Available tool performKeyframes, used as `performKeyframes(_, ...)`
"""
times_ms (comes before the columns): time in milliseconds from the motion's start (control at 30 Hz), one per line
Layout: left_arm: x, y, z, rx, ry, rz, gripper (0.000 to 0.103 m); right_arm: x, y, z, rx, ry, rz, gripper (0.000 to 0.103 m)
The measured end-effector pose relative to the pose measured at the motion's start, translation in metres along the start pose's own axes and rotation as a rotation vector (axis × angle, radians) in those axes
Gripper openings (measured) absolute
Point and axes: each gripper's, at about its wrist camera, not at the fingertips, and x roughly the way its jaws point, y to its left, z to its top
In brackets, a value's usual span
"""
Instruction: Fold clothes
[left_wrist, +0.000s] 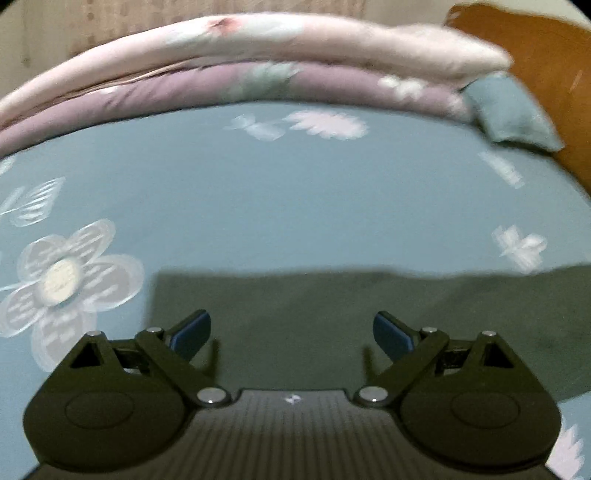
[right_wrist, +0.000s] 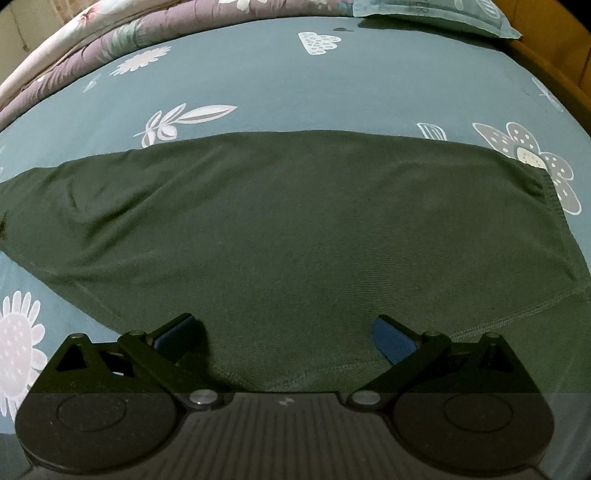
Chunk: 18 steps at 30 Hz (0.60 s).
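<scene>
A dark green garment (right_wrist: 295, 229) lies spread flat on the blue floral bed sheet (right_wrist: 280, 81). In the right wrist view it fills the middle, with a stitched hem near my right gripper (right_wrist: 284, 332), which is open just above the cloth's near edge. In the left wrist view the garment (left_wrist: 332, 314) shows its left end and straight far edge. My left gripper (left_wrist: 291, 332) is open over it, holding nothing. That view is blurred.
A folded pink and purple quilt (left_wrist: 229, 62) lies along the far side of the bed. A blue pillow (left_wrist: 513, 110) sits at the far right by the wooden headboard (left_wrist: 535, 48). The sheet (left_wrist: 258, 199) lies bare beyond the garment.
</scene>
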Motion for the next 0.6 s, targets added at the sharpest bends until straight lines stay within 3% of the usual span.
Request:
performKeyframes(100,0.027,0.009,0.004,-0.058,0.046,-0.023,0.095,0.0,0.002,0.0,-0.008,-0.001,-0.009,0.103)
performKeyframes(233,0.033,0.023,0.006,-0.094,0.092,0.17,0.094,0.0,0.003,0.001,-0.007,-0.002,-0.011,0.103)
performKeyframes(300,0.022,0.024,0.01,-0.097,0.081,0.204,0.093,0.001,0.003,0.001,-0.008,0.0,-0.012,0.103)
performKeyframes(467,-0.017,0.001,0.005,-0.023,0.02,0.148,0.094,0.001,0.005,0.001,-0.006,-0.003,-0.02,0.103)
performKeyframes(600,-0.04,-0.021,-0.009,-0.007,0.021,0.1,0.094,-0.001,0.005,0.001,-0.001,-0.008,-0.018,0.103)
